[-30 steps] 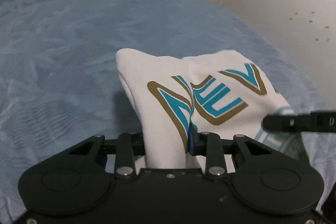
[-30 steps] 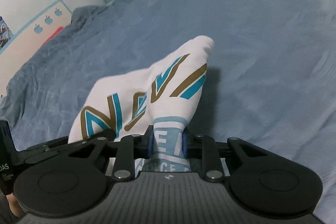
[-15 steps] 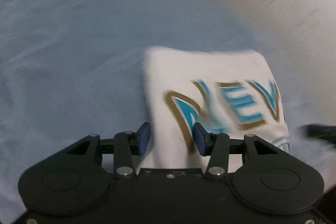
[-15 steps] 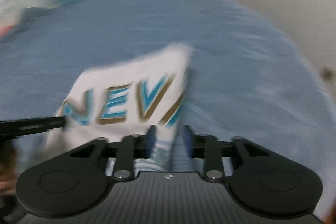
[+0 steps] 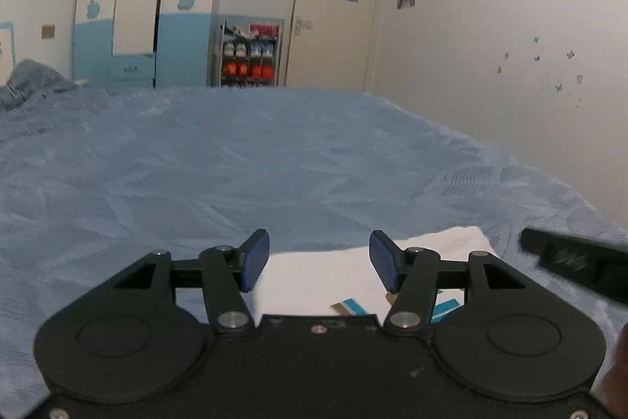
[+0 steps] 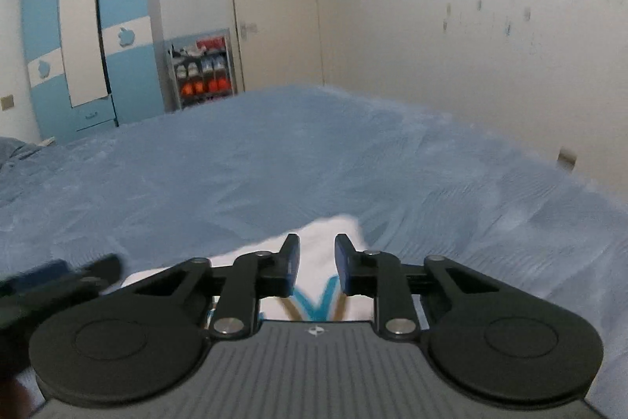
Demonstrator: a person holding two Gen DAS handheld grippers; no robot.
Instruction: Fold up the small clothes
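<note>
Left gripper (image 5: 318, 260): fingers spread wide, holding nothing. Right gripper (image 6: 317, 264): fingers narrowly parted, empty. The white garment (image 5: 325, 279) lies flat on the blue bed (image 5: 235, 175) below both.

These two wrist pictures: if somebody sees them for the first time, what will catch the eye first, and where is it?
The wide blue bedspread fills the middle of both views. Low in front lies the white garment with teal and gold lettering, under the open left gripper and the open right gripper; neither holds it. At the far wall, a blue and white wardrobe stands beside a shoe rack.
</note>
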